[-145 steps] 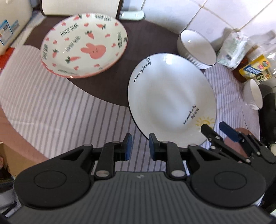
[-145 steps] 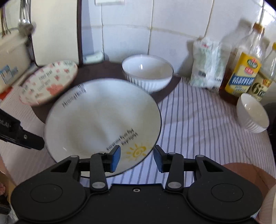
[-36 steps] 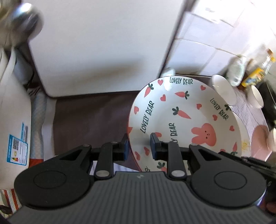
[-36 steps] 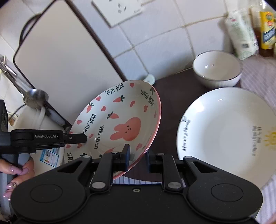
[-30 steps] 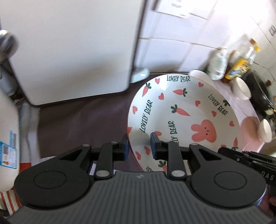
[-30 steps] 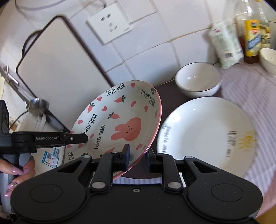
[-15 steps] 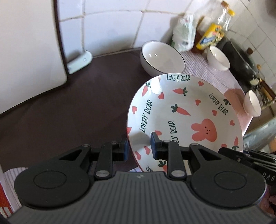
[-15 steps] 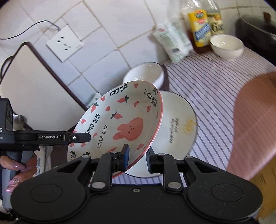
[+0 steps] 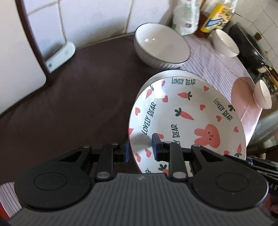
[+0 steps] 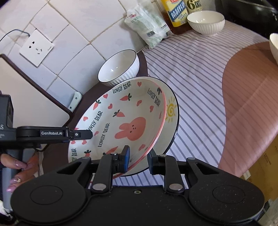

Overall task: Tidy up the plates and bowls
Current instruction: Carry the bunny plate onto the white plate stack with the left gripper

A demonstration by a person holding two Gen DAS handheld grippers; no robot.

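The bunny plate (image 9: pixel 191 113) (image 10: pixel 121 113), white with pink carrots and hearts, is held tilted between both grippers. My left gripper (image 9: pixel 140 150) (image 10: pixel 83 134) is shut on its left rim. At the near rim my right gripper (image 10: pixel 139 161) is shut on it, one finger inside the plate and one beneath. Directly under it lies the white plate (image 10: pixel 172 111), only its sun print and dark rim showing at the right. I cannot tell whether the two plates touch. A large white bowl (image 9: pixel 161 47) (image 10: pixel 119 66) stands behind them on the dark mat (image 9: pixel 69 95).
A small ribbed bowl (image 9: pixel 225 43) (image 10: pixel 205 20) and another bowl (image 9: pixel 262 95) (image 10: pixel 274 47) sit on the striped cloth (image 10: pixel 199 78). Oil bottles (image 10: pixel 175 15) and a bag (image 10: pixel 147 24) line the tiled wall. A cutting board (image 9: pixel 17 43) leans at left; a black pan (image 9: pixel 246 43) is far right.
Both grippers have carried the bunny plate rightward and down, away from the cutting board, until it hangs over the white plate. Both grips are unchanged.
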